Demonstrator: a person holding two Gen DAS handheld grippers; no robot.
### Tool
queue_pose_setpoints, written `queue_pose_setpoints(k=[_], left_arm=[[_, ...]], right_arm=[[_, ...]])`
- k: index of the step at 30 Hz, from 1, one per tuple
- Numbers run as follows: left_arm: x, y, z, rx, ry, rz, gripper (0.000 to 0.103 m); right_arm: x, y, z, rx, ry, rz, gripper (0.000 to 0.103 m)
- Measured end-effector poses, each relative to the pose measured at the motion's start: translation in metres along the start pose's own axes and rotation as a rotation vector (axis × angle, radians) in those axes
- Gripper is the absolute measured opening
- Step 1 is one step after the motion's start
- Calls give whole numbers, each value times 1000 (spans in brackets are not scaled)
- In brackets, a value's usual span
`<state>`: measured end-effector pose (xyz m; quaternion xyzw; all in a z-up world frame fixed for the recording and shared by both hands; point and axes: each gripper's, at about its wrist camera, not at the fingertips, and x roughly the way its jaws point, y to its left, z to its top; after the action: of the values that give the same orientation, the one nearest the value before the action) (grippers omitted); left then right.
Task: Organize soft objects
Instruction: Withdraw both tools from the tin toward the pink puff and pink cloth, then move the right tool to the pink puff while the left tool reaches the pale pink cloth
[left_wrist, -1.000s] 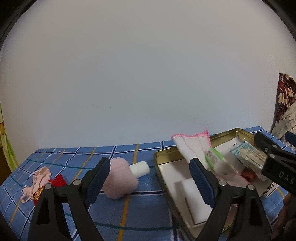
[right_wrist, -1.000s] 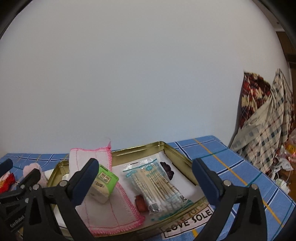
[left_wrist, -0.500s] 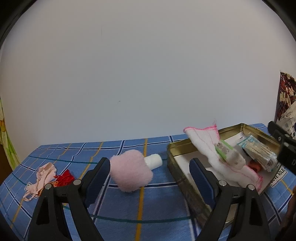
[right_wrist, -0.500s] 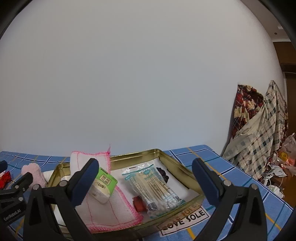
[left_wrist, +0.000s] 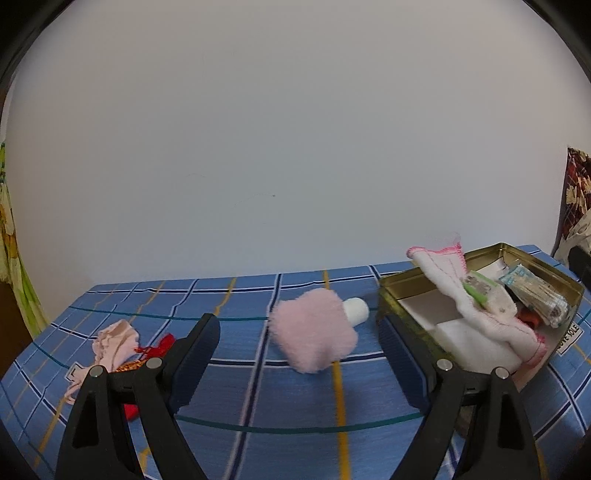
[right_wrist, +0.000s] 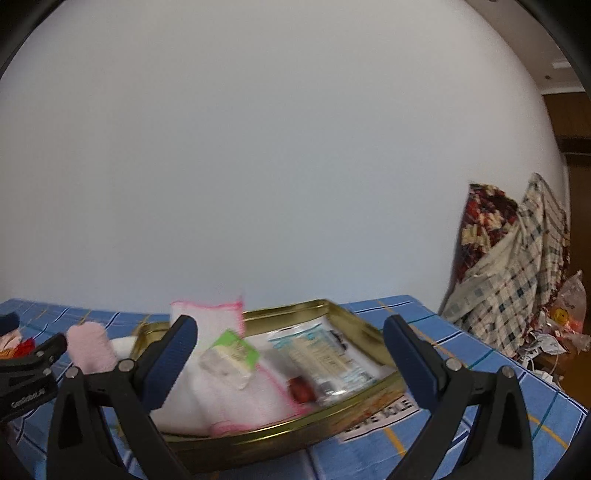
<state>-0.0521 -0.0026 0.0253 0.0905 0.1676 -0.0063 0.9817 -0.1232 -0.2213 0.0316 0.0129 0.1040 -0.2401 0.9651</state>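
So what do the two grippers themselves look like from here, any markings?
Both are alike: the left gripper and right gripper have black plastic A-shaped finger arms with silver rivets and dark blue ribbed pads. In the right wrist view, the left gripper's black body carries small white lettering, too blurred to read fully. No cables, hands or sleeves show.

Both the left gripper (left_wrist: 299, 339) and the right gripper (right_wrist: 290, 343) have black plastic arms, silver rivets and ribbed dark-blue pads (left_wrist: 400, 354).

Blue plaid tablecloth (left_wrist: 240, 391) — bearing pink fluffy puff (left_wrist: 314, 338) at centre, gold tin (left_wrist: 406, 284) at right, pink and red fabric scraps (left_wrist: 114, 343) lower left.
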Motion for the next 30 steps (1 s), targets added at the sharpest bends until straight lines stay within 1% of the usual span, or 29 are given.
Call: queue_pose_setpoints(k=[4,10,17,24,30], left_arm=[[2,14,-1,-12,4,12,89],[5,34,-3,-36,15,15,89],[5,56,-6,-22,16,27,89],[14,92,-10,-54,45,63,89],[21,125,-11,-43,52,119,89]], right_arm=[[-8,25,-1,-43,0,32,102],[-12,50,-3,-20,25,83,102],[-8,91,-7,-33,65,130,102],[-4,132,-8,-61,76,187,102],[7,154,-8,-61,105,225,102]])
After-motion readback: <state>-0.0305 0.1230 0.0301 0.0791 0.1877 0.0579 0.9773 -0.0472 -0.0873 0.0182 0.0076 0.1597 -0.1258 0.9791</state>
